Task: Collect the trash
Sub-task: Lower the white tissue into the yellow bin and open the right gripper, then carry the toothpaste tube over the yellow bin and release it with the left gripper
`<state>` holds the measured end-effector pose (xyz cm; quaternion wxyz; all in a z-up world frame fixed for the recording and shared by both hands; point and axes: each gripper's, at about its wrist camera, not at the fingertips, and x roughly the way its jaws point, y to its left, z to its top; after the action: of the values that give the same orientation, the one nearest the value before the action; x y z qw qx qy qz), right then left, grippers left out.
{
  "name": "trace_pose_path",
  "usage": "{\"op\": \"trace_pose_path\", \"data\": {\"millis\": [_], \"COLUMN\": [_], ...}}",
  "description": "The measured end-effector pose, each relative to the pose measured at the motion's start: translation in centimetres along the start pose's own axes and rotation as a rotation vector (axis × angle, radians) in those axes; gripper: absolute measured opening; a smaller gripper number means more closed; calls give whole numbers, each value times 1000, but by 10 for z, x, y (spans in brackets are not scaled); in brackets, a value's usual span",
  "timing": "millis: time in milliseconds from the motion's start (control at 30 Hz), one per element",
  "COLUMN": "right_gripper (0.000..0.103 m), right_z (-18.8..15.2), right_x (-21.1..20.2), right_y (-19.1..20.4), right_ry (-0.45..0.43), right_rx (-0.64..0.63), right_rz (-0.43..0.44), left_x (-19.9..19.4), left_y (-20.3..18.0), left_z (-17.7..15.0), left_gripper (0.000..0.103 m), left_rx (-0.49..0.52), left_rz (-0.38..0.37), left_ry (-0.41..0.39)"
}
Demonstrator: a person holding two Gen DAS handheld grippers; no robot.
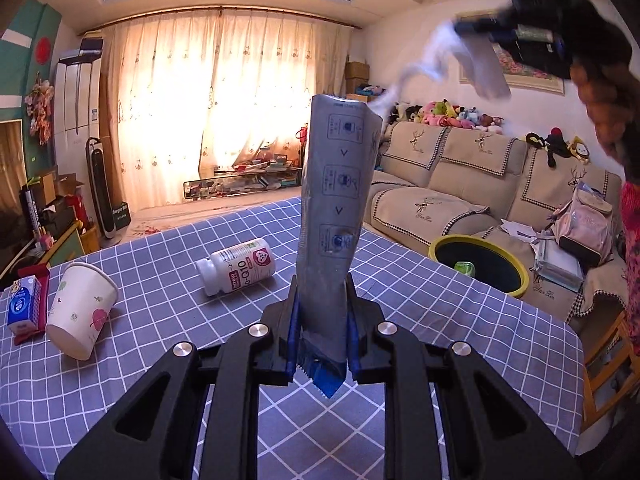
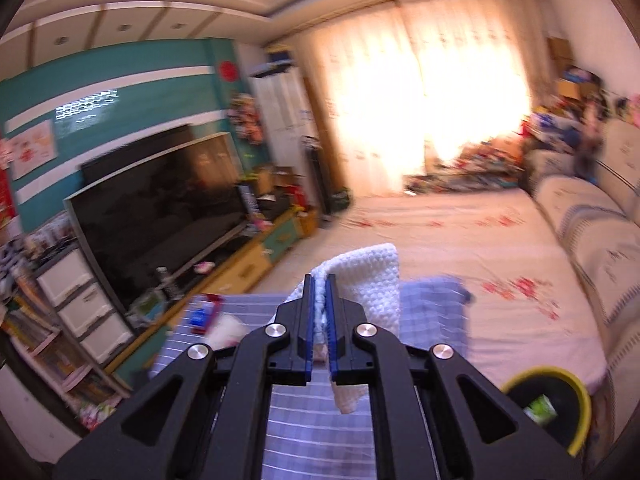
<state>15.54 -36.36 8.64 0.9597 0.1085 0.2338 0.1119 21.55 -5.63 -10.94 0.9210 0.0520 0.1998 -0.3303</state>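
My left gripper (image 1: pixel 322 304) is shut on a tall grey sachet wrapper (image 1: pixel 336 200) and holds it upright above the blue checked table (image 1: pixel 160 360). My right gripper (image 2: pixel 320 284) is shut on a white paper towel (image 2: pixel 372 280), held high in the air; it also shows in the left wrist view (image 1: pixel 460 26), with the towel (image 1: pixel 440 56) trailing from it. A yellow-rimmed black bin (image 1: pixel 480 262) stands off the table's right edge with a green item inside; it also shows in the right wrist view (image 2: pixel 548 408).
On the table lie a white pill bottle (image 1: pixel 238 266), a tipped paper cup (image 1: pixel 80 314) and a small blue carton (image 1: pixel 24 306) on a red wrapper. A beige sofa (image 1: pixel 460 188) stands to the right, a television (image 2: pixel 156 208) to the left.
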Motion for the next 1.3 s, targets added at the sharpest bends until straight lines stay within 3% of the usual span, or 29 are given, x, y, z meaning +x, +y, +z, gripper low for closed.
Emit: {"op": "trace_pose_path", "data": {"millis": [233, 600, 667, 700, 733, 1000, 1300], "right_gripper": [7, 8, 20, 35, 43, 43, 44], "right_z": [-48, -135, -150, -155, -158, -154, -147], "right_x": [23, 50, 57, 57, 56, 13, -43], "right_y": [-99, -224, -238, -243, -246, -239, -232], "right_ry": [128, 290, 335, 338, 334, 229, 116], "right_rx": [141, 335, 325, 321, 317, 312, 312], "right_rz": [-237, -443, -495, -540, -561, -582, -533], "left_x": [1, 2, 3, 2, 2, 9, 59], "left_y": [4, 3, 1, 0, -1, -24, -103], "left_z": [0, -1, -1, -1, -1, 11, 51], "left_gripper": [19, 19, 19, 19, 19, 19, 19], "left_rx": [-21, -28, -22, -17, -14, -26, 47], "left_rz": [13, -1, -6, -6, -7, -73, -230], "left_ry": [5, 9, 12, 13, 13, 64, 121]}}
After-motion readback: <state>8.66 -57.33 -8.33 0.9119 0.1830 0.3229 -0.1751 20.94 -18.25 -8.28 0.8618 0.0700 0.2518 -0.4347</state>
